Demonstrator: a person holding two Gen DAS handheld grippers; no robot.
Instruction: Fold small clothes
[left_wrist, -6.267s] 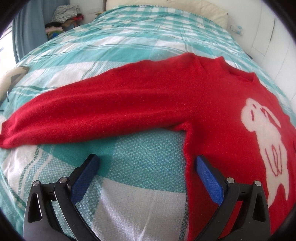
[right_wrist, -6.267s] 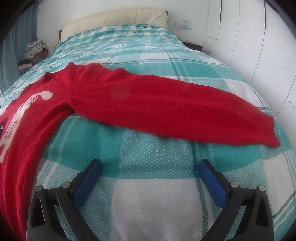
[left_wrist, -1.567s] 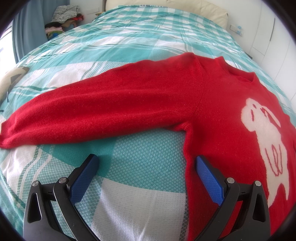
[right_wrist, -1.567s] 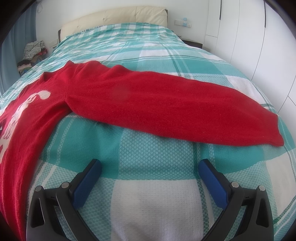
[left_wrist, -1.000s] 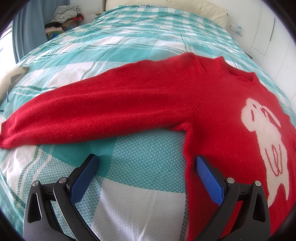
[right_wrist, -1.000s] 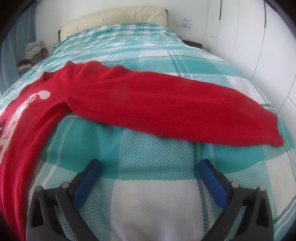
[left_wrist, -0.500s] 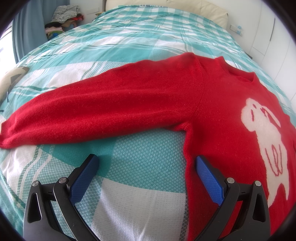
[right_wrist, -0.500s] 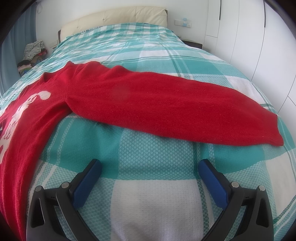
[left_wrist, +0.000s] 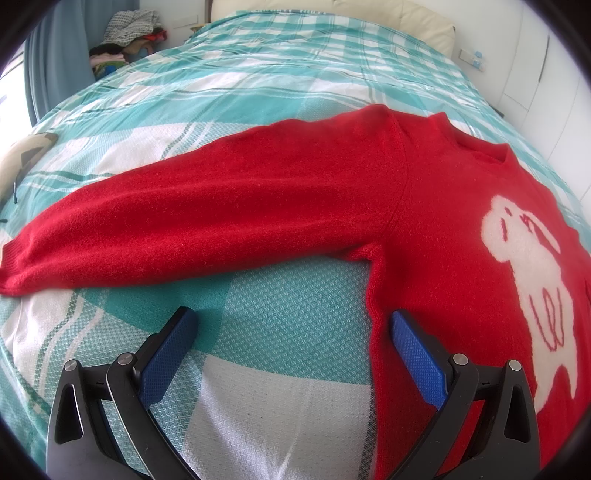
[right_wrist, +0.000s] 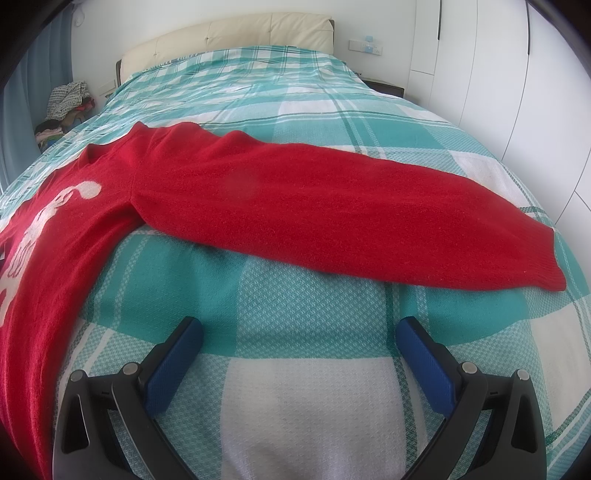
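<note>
Across the checked bed (right_wrist: 332, 122) lies your red sweater (left_wrist: 424, 206), front up with its white animal motif showing, both sleeves spread straight out to the sides. Nothing is folded yet, so you are at the very start: picking the first edge to grasp. Your left gripper (left_wrist: 291, 328) hovers with jaws wide and empty just below the left sleeve (left_wrist: 184, 221), its right finger over the sweater's side seam. Your right gripper (right_wrist: 299, 336) hangs the same way, jaws wide, above bare bedspread just short of the right sleeve (right_wrist: 332, 214). The likely next move is to bring a sleeve in across the chest. For that, reach out toward a cuff (right_wrist: 546, 273), lower one finger under the knit and close on it. The knit looks soft and thick, so pinch only the sleeve, not the bedspread beneath.
</note>
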